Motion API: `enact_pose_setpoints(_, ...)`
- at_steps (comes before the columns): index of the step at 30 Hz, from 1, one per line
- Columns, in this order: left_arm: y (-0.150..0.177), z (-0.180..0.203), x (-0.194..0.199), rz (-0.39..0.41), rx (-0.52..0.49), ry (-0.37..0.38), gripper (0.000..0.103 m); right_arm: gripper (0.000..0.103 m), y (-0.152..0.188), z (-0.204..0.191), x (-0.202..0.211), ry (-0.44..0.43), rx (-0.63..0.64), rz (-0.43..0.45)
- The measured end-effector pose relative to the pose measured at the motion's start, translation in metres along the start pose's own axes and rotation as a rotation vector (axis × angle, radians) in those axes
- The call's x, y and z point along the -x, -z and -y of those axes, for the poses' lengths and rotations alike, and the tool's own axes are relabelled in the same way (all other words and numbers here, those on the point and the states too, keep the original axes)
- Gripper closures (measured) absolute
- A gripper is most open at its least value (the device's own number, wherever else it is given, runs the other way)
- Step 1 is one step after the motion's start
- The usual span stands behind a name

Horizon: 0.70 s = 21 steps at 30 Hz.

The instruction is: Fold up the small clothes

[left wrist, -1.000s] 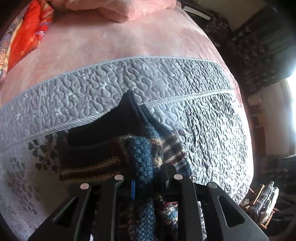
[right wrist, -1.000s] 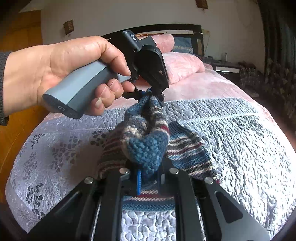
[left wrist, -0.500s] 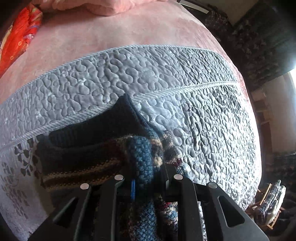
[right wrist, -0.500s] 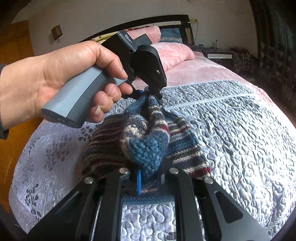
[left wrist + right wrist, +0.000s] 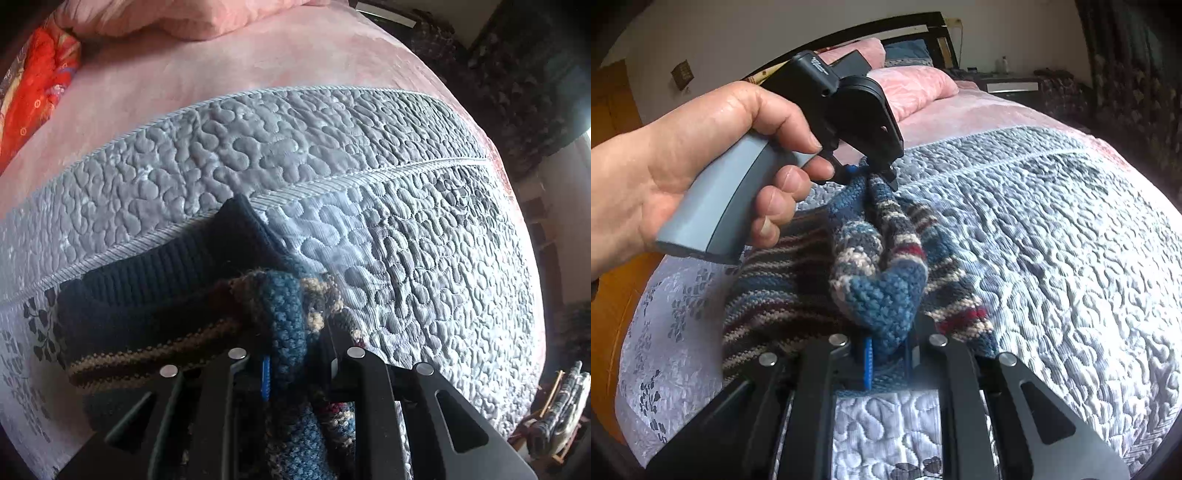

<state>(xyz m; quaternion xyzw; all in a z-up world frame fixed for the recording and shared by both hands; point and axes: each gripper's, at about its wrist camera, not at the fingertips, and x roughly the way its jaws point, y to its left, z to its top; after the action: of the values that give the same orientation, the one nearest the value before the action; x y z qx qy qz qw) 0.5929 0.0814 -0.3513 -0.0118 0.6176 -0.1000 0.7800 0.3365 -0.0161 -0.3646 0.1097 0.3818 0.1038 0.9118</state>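
A small striped knit garment [image 5: 783,291] in blue, beige and dark red lies on the grey quilted bedspread [image 5: 1052,240]. A thick bunched edge of it rises off the bed between my two grippers. My right gripper [image 5: 888,350] is shut on the near end of that edge. My left gripper [image 5: 871,171], held by a hand [image 5: 683,170], is shut on the far end. In the left wrist view the left gripper [image 5: 295,354] pinches the blue knit edge, and the garment's dark ribbed band [image 5: 155,280] hangs to the left over the quilt [image 5: 406,258].
Pink blanket [image 5: 221,74] and pink pillows [image 5: 916,85] cover the head of the bed, with red fabric [image 5: 33,92] at its far side. A dark headboard [image 5: 905,26], a nightstand [image 5: 1012,86] and dark patterned curtains [image 5: 1134,74] stand beyond. The bed's edge drops off right of the quilt.
Both grippers have stayed shut on the knit edge and sunk closer to the bed. The striped body has spread out to the left on the quilt.
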Motion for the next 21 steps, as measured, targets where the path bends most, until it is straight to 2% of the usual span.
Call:
enact_pose_setpoints(10, 0.003, 0.010, -0.014, 0.053, -0.020, -0.049, 0.082, 0.091, 0.011, 0.036, -0.018, -0.101, -0.104, -0.051)
enact_pose_setpoints(13, 0.002, 0.010, -0.012, 0.081, -0.017, -0.033, 0.072, 0.089, 0.011, 0.047, -0.021, -0.164, -0.160, -0.074)
enact_pose_setpoints(14, 0.002, 0.010, -0.008, 0.108, -0.018, -0.013, 0.067, 0.087, 0.012, 0.053, -0.023, -0.185, -0.183, -0.086)
enact_pose_setpoints(15, 0.002, 0.010, -0.004, 0.134, -0.021, 0.001, 0.064, 0.080, 0.012, 0.056, -0.024, -0.202, -0.195, -0.095)
enact_pose_setpoints(17, 0.004, 0.008, 0.016, 0.222, -0.031, 0.029, 0.041, 0.069, 0.013, 0.067, -0.028, -0.260, -0.247, -0.120)
enact_pose_setpoints(18, 0.005, 0.006, 0.023, 0.252, -0.032, 0.040, 0.038, 0.059, 0.014, 0.076, -0.030, -0.307, -0.289, -0.144)
enact_pose_setpoints(19, 0.008, 0.001, 0.035, 0.293, -0.029, 0.071, 0.036, 0.054, 0.014, 0.082, -0.032, -0.339, -0.319, -0.159)
enact_pose_setpoints(21, 0.014, -0.009, 0.048, 0.312, -0.027, 0.120, 0.036, 0.049, 0.012, 0.096, -0.035, -0.416, -0.368, -0.194)
